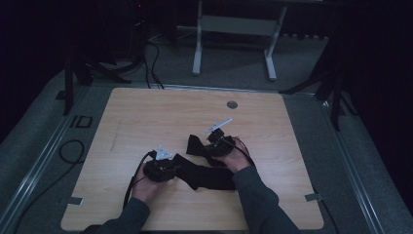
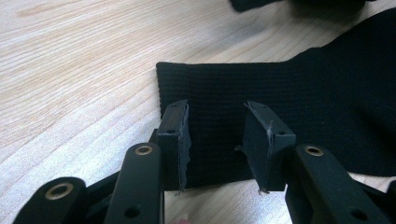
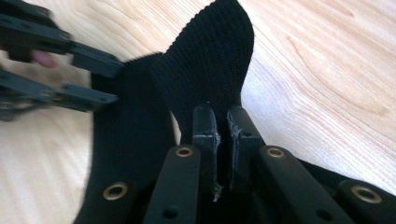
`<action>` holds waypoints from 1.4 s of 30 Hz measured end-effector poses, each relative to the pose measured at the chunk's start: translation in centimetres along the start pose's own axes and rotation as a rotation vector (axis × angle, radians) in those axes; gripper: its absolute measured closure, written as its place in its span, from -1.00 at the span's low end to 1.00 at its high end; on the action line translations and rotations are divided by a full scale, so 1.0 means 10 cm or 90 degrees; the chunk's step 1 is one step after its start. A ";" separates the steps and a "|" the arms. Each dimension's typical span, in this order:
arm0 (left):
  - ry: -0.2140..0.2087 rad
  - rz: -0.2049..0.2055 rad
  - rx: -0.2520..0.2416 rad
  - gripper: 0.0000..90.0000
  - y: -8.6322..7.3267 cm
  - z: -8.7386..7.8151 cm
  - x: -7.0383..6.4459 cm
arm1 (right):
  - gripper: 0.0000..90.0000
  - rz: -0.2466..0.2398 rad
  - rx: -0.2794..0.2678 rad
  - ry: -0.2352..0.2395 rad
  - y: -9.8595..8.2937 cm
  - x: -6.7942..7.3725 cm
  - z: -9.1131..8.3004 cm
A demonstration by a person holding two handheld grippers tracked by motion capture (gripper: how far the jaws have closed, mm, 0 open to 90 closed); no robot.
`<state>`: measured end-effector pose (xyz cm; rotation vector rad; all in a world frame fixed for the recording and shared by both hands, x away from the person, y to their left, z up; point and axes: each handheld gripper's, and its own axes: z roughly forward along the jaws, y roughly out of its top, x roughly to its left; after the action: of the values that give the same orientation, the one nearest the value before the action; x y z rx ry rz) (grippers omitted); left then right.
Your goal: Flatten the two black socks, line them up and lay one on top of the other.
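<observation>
- The person's forearms, in dark sleeves (image 1: pixel 258 200), are coming in from the bottom edge of the high view and are being cut off there.
- The left tool (image 2: pixel 217 140) is standing with its jaws apart at a middling width over the ribbed end of a black sock (image 2: pixel 280 93); the pads (image 2: pixel 180 135) are flanking the cloth, and whether they are touching it cannot be told.
- In the high view, the left tool (image 1: pixel 160 168) is lying at the sock's left end; its jaws are being hidden there by the hand and housing.
- The right tool (image 3: pixel 223 140) is pinching a raised fold of the black sock (image 3: pixel 210 60) between jaws nearly closed; the cloth is rising upright beyond them.
- In the high view, the right tool (image 1: pixel 217 144) is sitting above the sock's middle; its jaw state is hard to make out in the dim light.
- The sock (image 1: pixel 204 173) is lying on the wooden table (image 1: pixel 146 117), near the front centre, stretching between the two tools.
- The sock's outline is merging with the dark tools, so its full shape cannot be made out.
- In the right gripper view, the left tool (image 3: pixel 100 79) is appearing blurred at the upper left, beside the sock's edge.
</observation>
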<state>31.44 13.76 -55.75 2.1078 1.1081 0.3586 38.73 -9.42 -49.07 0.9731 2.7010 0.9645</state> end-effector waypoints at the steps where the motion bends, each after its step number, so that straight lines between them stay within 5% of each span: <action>1: 0.000 0.000 0.000 0.37 0.00 0.00 0.00 | 0.86 0.000 -0.004 0.000 0.00 0.03 -0.03; 15: 0.002 -0.004 -0.001 0.37 0.00 0.00 -0.01 | 0.86 0.008 -0.077 0.014 0.07 0.50 -0.47; 19: -0.007 -0.014 -0.003 0.38 -0.01 -0.01 0.02 | 0.86 0.026 -0.071 0.018 -0.02 0.60 -0.33; 28: -0.019 -0.067 -0.046 0.53 -0.01 -0.20 0.19 | 0.85 0.069 -0.047 0.026 -0.13 0.55 -0.01; 37: 0.012 -0.066 0.010 0.81 -0.04 -0.14 0.21 | 0.84 0.091 -0.014 0.022 -0.14 0.57 0.22; 42: 0.001 -0.085 0.016 0.91 -0.06 -0.14 0.23 | 0.84 0.103 -0.007 0.028 -0.14 0.60 0.33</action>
<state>31.72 16.52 -55.31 2.0425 1.2523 0.2845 34.23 -4.89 -51.90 1.1971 2.6832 1.0376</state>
